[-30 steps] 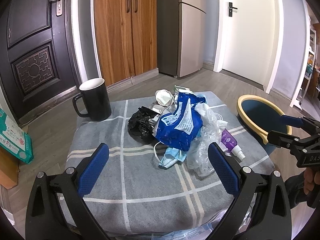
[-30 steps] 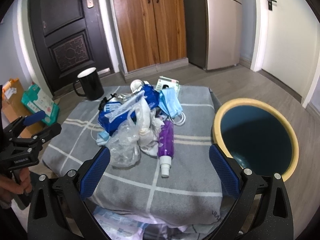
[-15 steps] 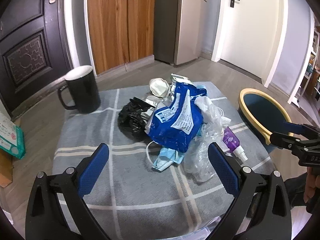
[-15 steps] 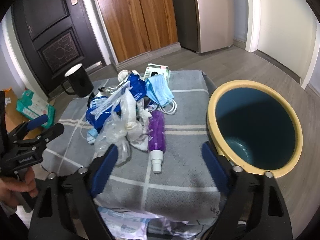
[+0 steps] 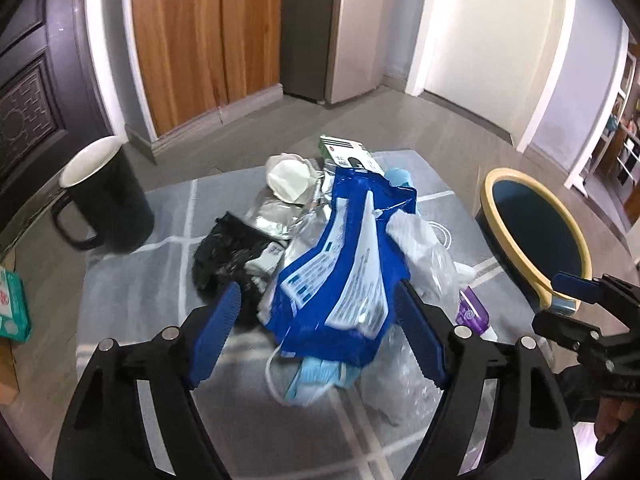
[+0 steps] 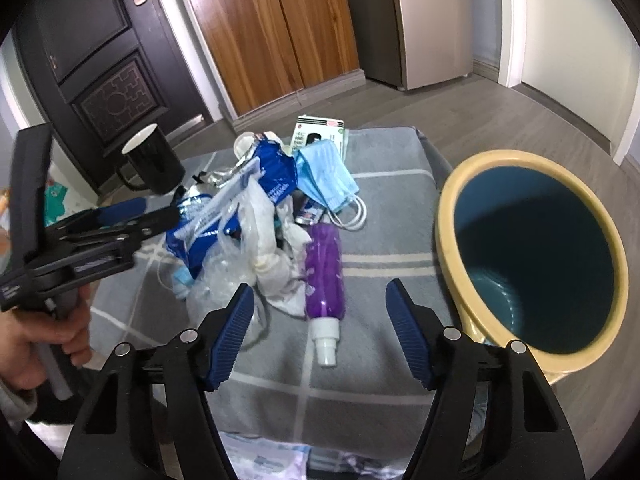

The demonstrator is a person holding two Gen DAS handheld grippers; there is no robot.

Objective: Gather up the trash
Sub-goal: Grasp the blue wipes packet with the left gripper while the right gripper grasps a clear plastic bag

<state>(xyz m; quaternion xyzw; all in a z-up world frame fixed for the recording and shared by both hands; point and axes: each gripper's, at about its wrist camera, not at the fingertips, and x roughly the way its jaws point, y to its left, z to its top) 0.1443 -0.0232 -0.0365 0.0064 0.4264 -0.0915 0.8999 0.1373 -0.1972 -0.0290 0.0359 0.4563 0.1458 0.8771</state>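
Note:
A heap of trash lies on a grey checked cloth (image 5: 132,300) (image 6: 380,240). On top is a blue printed bag (image 5: 348,264) (image 6: 224,216), with a black bag (image 5: 224,248), a white cup mask (image 5: 288,180), a blue face mask (image 6: 328,176) and a clear plastic bag (image 6: 224,276) around it. My left gripper (image 5: 316,312) (image 6: 160,216) straddles the blue bag's near end; its jaws are closing and the pads are not pressing. My right gripper (image 6: 320,300) (image 5: 560,292) is closing too, with the purple spray bottle (image 6: 324,272) (image 5: 472,312) lying between its fingers, untouched.
A blue bin with a yellow rim (image 6: 444,216) (image 5: 490,200) stands open just right of the cloth. A black mug (image 5: 108,200) (image 6: 154,164) sits at the cloth's far left corner. A green tissue pack (image 5: 10,308) lies on the floor at left. A hand (image 6: 40,336) holds the left gripper.
Both grippers came forward and down toward the heap, and their jaws narrowed. The left now reaches around the blue bag; the right sits over the purple bottle.

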